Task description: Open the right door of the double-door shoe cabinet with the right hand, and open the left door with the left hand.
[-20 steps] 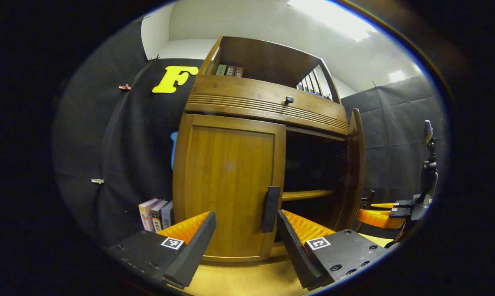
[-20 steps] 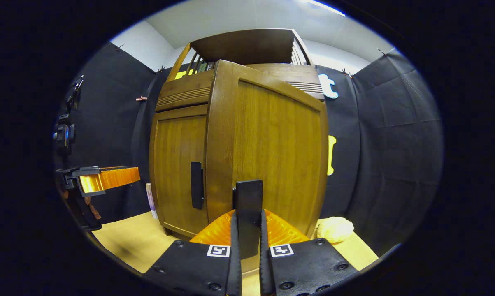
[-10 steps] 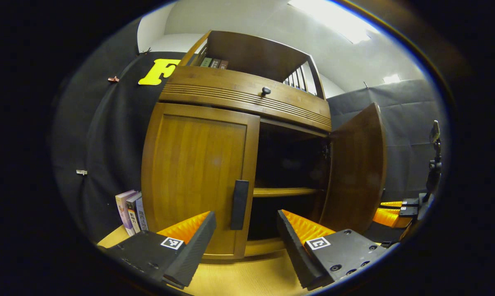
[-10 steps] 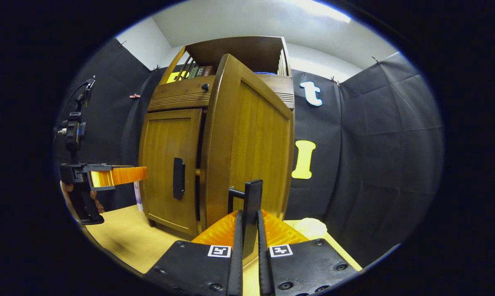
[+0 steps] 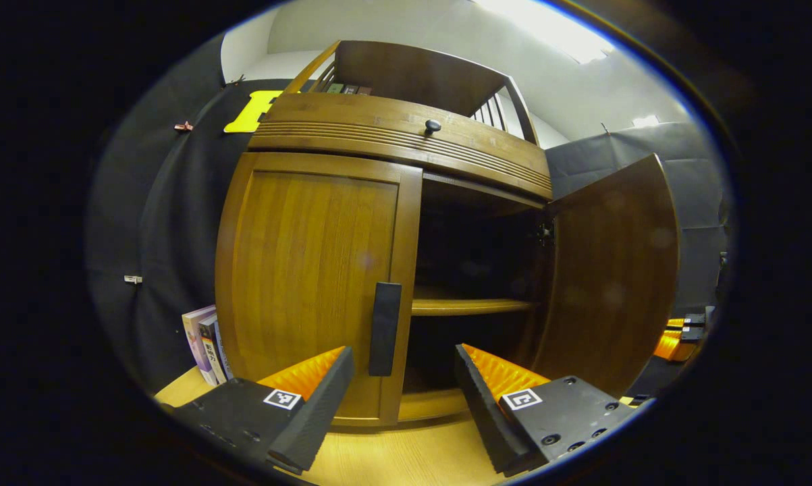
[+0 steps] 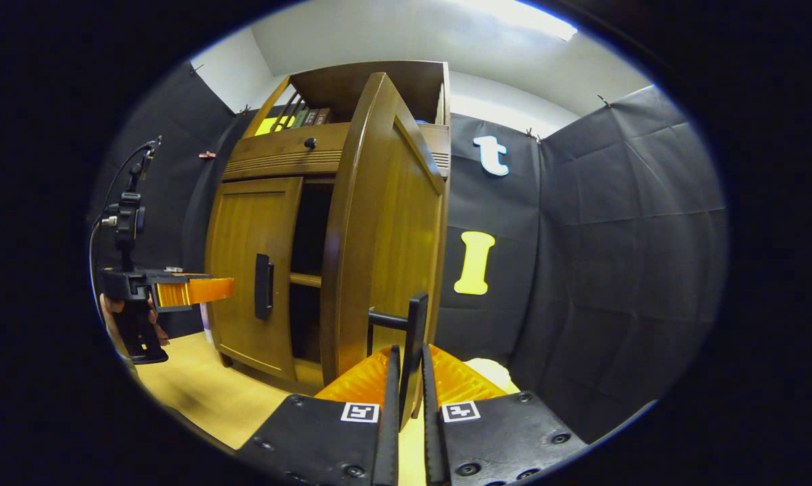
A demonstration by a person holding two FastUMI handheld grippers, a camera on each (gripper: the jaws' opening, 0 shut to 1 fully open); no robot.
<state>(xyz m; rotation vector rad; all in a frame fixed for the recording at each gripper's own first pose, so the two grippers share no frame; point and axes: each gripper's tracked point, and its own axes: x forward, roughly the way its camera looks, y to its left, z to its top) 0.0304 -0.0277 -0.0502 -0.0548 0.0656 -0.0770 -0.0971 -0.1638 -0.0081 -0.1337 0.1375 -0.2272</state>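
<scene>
A brown wooden shoe cabinet [image 5: 392,138] stands ahead. Its left door [image 5: 311,270] is closed, with a dark vertical handle [image 5: 384,329]. My left gripper [image 5: 402,398] is open just in front of that handle, one finger on each side, not touching it. The right door [image 5: 611,270] is swung wide open, showing a dark interior with a shelf [image 5: 470,307]. In the right gripper view my right gripper [image 6: 406,398] is shut on the right door's dark handle [image 6: 416,351], the right door [image 6: 379,229] seen nearly edge-on. The left gripper [image 6: 176,291] shows at the left there, before the left door [image 6: 244,263].
Several books [image 5: 203,341] stand on the wooden floor [image 5: 406,459] left of the cabinet. A drawer with a round knob [image 5: 432,125] runs above the doors, with books on the top shelf. A pale round object [image 6: 490,368] lies behind the open door. Black cloth walls surround the booth.
The right door has swung further open, pulled by my right gripper on its handle. My left gripper has come closer to the left door's handle, staying open.
</scene>
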